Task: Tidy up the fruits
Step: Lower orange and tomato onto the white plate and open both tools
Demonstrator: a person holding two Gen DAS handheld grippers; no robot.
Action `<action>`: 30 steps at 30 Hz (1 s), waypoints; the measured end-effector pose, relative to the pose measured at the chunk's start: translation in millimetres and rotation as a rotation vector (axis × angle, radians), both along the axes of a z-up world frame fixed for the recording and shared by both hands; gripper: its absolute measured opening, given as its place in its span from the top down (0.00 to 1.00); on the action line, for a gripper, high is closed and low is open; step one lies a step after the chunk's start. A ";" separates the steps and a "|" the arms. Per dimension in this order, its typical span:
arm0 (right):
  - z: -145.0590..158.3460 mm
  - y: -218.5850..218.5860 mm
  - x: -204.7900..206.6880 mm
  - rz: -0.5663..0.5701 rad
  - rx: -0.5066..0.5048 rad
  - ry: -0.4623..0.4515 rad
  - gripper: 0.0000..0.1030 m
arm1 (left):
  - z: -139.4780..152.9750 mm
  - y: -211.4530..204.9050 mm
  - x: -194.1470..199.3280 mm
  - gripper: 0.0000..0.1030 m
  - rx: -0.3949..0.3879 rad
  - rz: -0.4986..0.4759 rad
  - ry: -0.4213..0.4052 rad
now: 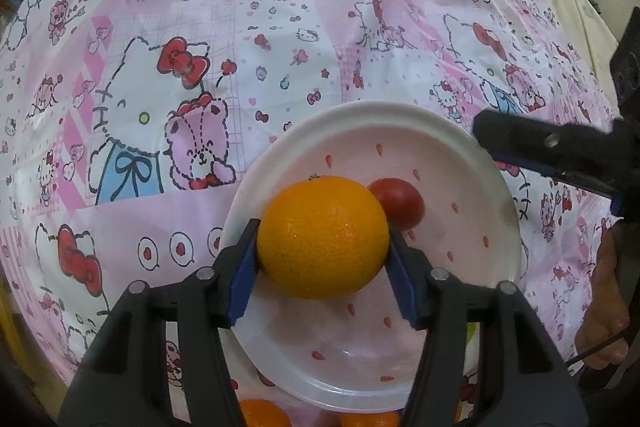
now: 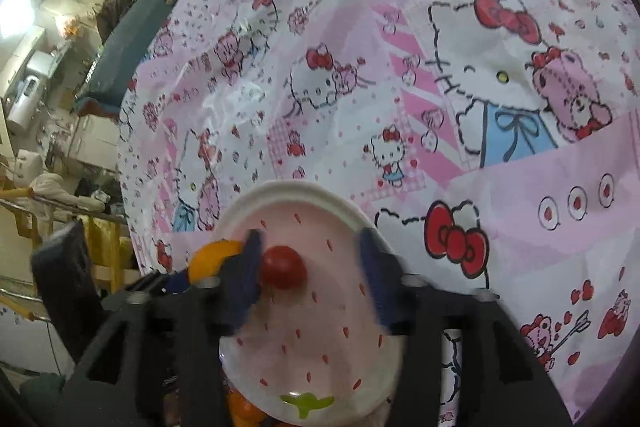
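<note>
My left gripper (image 1: 323, 247) is clamped on the orange (image 1: 322, 235), a blue pad pressed to each flank, and I have it held over the middle of the plate (image 1: 472, 163); whether it touches the plate's floor I cannot tell. The orange is close to a ball, so it has no real long axis. A small dark stem spot sits on its far upper side, pointing away from my camera. Its skin is bright, evenly orange and finely pitted, with a few glints.

Just behind it, toward the plate's far right part, a small red tomato (image 1: 397, 202) lies on the plate. It is smooth and round, and partly hidden by the orange.

My right gripper (image 2: 310, 269) has its fingers spread wide with nothing between them. The left finger (image 2: 244, 279) is beside the tomato (image 2: 283, 267), and the right finger is near the plate's rim (image 2: 304, 187). The view is smeared, so I cannot say whether the left finger touches the tomato.

The plate is white with a pinkish floor scattered with red seed marks and a green leaf print at its near edge. It sits on a pink cartoon-cat tablecloth (image 1: 168, 75). More orange fruit (image 1: 262, 414) peeks out below the plate's near rim.
</note>
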State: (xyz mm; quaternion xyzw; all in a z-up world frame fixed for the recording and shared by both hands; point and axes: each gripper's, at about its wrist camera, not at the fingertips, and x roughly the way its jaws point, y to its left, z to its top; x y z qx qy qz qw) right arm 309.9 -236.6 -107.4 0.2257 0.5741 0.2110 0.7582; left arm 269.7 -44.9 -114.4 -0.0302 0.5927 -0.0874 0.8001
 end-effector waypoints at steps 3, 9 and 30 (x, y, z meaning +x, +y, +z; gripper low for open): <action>5.2 -5.0 0.9 -0.021 -0.001 -0.016 0.33 | -0.4 -0.5 0.4 0.46 -0.001 0.004 0.001; 7.0 -13.0 2.7 -0.044 0.002 -0.019 0.32 | -0.5 -2.0 1.2 0.45 0.003 0.002 0.000; 47.0 -32.0 -19.6 -0.093 -0.020 -0.124 0.15 | 34.1 11.7 -9.4 0.18 -0.024 0.052 -0.094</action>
